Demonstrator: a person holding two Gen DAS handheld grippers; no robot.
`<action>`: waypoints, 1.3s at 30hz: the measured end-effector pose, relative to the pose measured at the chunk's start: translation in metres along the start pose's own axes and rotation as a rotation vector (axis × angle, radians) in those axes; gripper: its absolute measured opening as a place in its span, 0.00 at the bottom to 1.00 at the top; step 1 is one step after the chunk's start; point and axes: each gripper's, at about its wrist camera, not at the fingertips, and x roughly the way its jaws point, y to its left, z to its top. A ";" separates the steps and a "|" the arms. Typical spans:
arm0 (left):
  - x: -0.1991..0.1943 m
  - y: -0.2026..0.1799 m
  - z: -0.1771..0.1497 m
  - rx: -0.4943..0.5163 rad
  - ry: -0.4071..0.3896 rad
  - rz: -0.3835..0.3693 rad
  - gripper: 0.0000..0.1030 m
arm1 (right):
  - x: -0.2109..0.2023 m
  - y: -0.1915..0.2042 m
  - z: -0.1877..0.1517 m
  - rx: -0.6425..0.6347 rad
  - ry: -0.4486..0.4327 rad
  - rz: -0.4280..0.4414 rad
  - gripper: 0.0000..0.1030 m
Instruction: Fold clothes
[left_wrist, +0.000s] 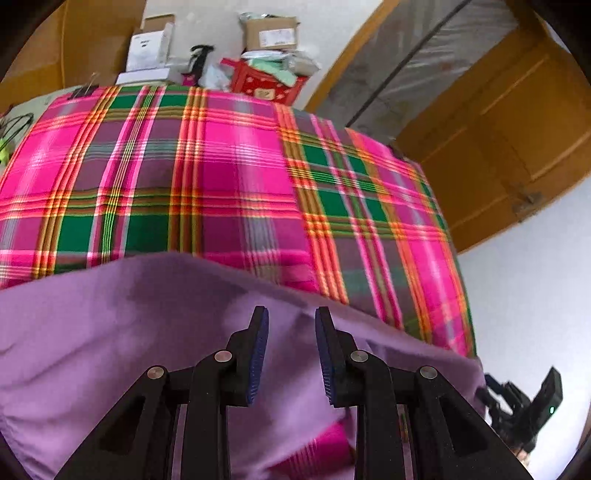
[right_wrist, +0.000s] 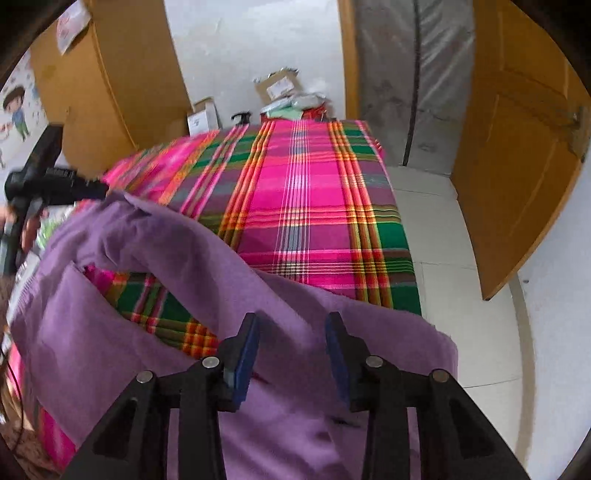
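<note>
A plaid cloth (left_wrist: 207, 173) in pink, green and orange covers the desk, which stands in a room with white walls, a pale tiled floor (right_wrist: 461, 295) and a brown wooden door (right_wrist: 517, 166).

The purple garment (left_wrist: 110, 332) lies at the near edge of the desk, spread across the plaid. In the right wrist view the garment (right_wrist: 184, 258) is rumpled, with one part lifted into a fold that arches over a gap where the plaid shows through, and its near right corner hangs past the desk edge.

The left gripper (left_wrist: 291, 354) sits just above the garment with its blue-padded fingers spread and nothing between them. The right gripper (right_wrist: 291, 354) is likewise spread over the cloth, empty. Each appears in the other's view: the right gripper as a black body with a green light at the lower right, the left gripper (right_wrist: 55, 184) at the garment's far left corner, though blur hides whether it touches.

At the far end of the desk stand cardboard boxes (left_wrist: 273, 33), a white box (left_wrist: 146, 50), a red box (left_wrist: 266, 83) stuffed with pale items, and a black spray bottle (left_wrist: 199, 59). A grey plastic-wrapped panel (left_wrist: 417, 59) leans in the doorway. A cartoon sticker (right_wrist: 16, 107) marks the left wall.
</note>
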 end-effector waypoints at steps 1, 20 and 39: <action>0.006 0.001 0.003 -0.002 0.008 0.005 0.26 | 0.004 0.001 0.000 -0.007 0.016 0.007 0.36; 0.035 0.019 0.019 -0.018 -0.018 0.063 0.26 | 0.027 -0.008 0.084 -0.157 -0.072 -0.190 0.04; 0.043 0.025 0.030 -0.038 -0.043 0.096 0.26 | 0.108 -0.034 0.136 -0.113 0.005 -0.224 0.05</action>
